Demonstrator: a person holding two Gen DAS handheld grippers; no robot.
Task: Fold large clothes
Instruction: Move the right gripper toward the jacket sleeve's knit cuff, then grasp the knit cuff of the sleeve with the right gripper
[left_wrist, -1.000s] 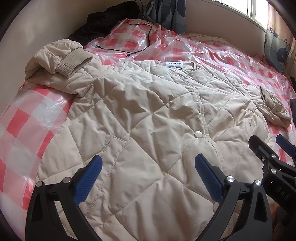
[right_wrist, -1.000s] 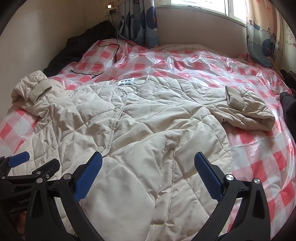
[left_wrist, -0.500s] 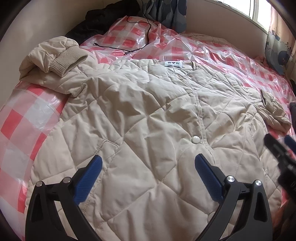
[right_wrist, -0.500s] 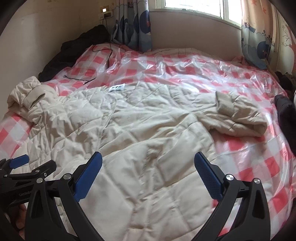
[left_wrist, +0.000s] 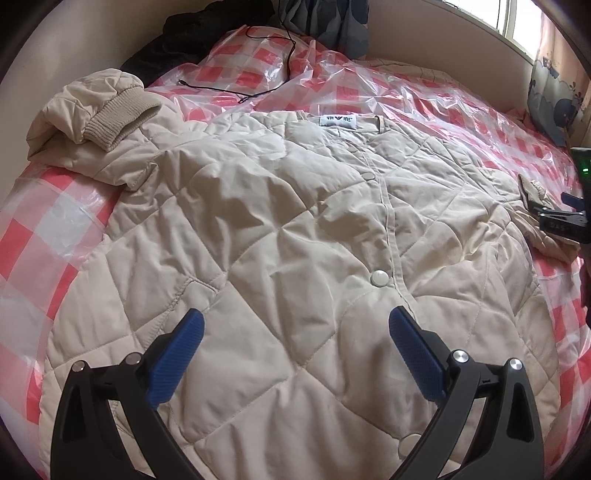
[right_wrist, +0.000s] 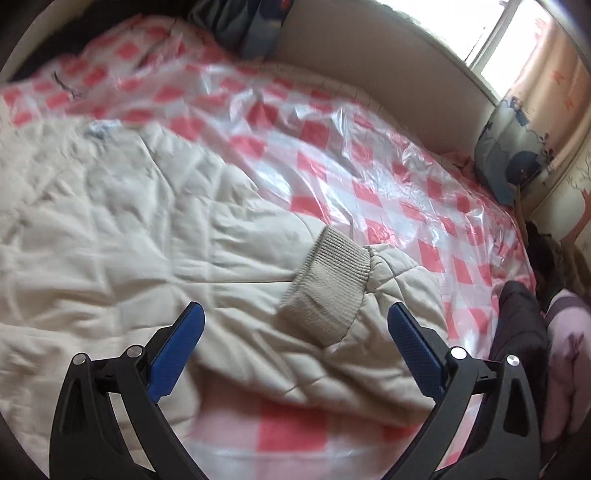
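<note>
A beige quilted jacket (left_wrist: 280, 229) lies front up and spread out on a bed with a red-and-white checked plastic cover (left_wrist: 44, 236). Its left sleeve with a ribbed cuff (left_wrist: 118, 118) is bunched at the upper left. My left gripper (left_wrist: 293, 341) is open and empty above the jacket's lower front. My right gripper (right_wrist: 295, 336) is open and empty, just above the right sleeve (right_wrist: 369, 317), with its ribbed cuff (right_wrist: 328, 284) between the fingers. The right gripper also shows at the right edge of the left wrist view (left_wrist: 569, 218).
A black cable (left_wrist: 255, 88) lies on the bed cover beyond the collar. Dark clothing (left_wrist: 177, 40) is piled at the back left by the wall. Curtains (right_wrist: 243, 26) and a window (right_wrist: 517, 48) stand behind the bed. More dark clothes (right_wrist: 521, 332) lie off the right side.
My right gripper has swung right and down from the jacket's hem to the right sleeve cuff. My left gripper has moved a little forward over the jacket front. Both stayed open.
</note>
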